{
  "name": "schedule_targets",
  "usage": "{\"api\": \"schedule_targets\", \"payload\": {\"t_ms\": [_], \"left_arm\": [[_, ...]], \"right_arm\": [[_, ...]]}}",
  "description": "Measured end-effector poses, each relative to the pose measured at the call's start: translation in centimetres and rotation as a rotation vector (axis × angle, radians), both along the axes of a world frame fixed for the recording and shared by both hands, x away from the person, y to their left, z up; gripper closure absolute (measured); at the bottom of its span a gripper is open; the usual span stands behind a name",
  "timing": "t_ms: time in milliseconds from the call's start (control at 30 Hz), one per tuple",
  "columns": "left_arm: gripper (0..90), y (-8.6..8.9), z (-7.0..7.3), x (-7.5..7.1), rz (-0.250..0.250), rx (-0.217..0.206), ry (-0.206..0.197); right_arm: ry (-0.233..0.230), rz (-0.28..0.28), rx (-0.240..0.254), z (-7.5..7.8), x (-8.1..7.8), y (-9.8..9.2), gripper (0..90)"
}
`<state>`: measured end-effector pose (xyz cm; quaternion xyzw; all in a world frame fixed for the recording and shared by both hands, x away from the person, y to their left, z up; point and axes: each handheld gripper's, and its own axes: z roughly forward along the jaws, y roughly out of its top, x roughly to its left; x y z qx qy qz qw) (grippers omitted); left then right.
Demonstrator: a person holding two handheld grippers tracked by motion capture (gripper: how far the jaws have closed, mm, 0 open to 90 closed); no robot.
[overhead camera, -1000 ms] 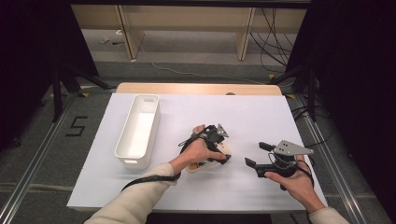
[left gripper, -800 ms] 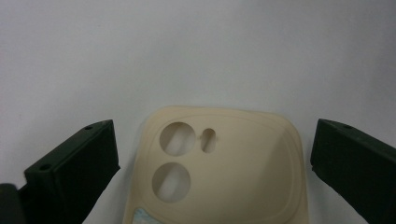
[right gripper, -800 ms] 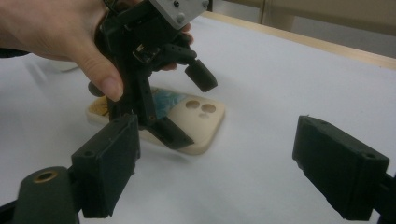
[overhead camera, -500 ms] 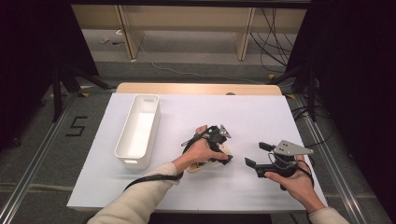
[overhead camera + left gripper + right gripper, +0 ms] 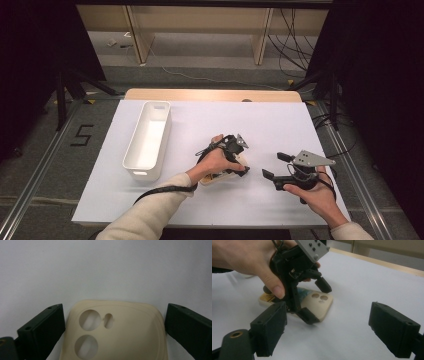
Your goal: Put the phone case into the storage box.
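Cream soft-plastic phone case (image 5: 117, 330) flat on white tabletop (image 5: 280, 125) | left tool (image 5: 235, 155) spread, straddling its camera end, not clamped | right tool (image 5: 274, 166) spread, empty, apart | advice: centre before squeezing, avoid pinching the flexible edge.

Your tabletop (image 5: 280, 125) is a matt white, paper-smooth sheet, with a bare wood strip along its far edge. The phone case (image 5: 117, 332) looks like soft cream silicone, matt and smooth. The bin (image 5: 148, 140) is white plastic with a slight sheen. The jaws on your left gripper (image 5: 113, 326) and right gripper (image 5: 329, 326) are matt black plastic, faintly grainy; the plate on top is matt grey.
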<state>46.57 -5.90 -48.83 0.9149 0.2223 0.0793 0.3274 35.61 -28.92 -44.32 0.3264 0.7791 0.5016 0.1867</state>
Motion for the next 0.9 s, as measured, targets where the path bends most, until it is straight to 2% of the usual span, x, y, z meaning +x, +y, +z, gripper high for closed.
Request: {"api": "schedule_targets", "payload": {"t_ms": [267, 433, 900], "left_arm": [[4.8, 0.12, -0.02, 0.22, 0.005, -0.008, 0.030], [6.9, 0.17, 0.04, 0.31, 0.006, -0.012, 0.035], [9.7, 0.16, 0.20, 0.36, 0.001, 0.011, 0.030]], "right_arm": [[0.000, 0.002, 0.001, -0.02, 0.01, 0.01, 15.8], [0.001, 0.002, -0.003, -0.02, 0.00, 0.03, 15.8], [0.001, 0.002, -0.003, -0.02, -0.02, 0.03, 15.8]]}}
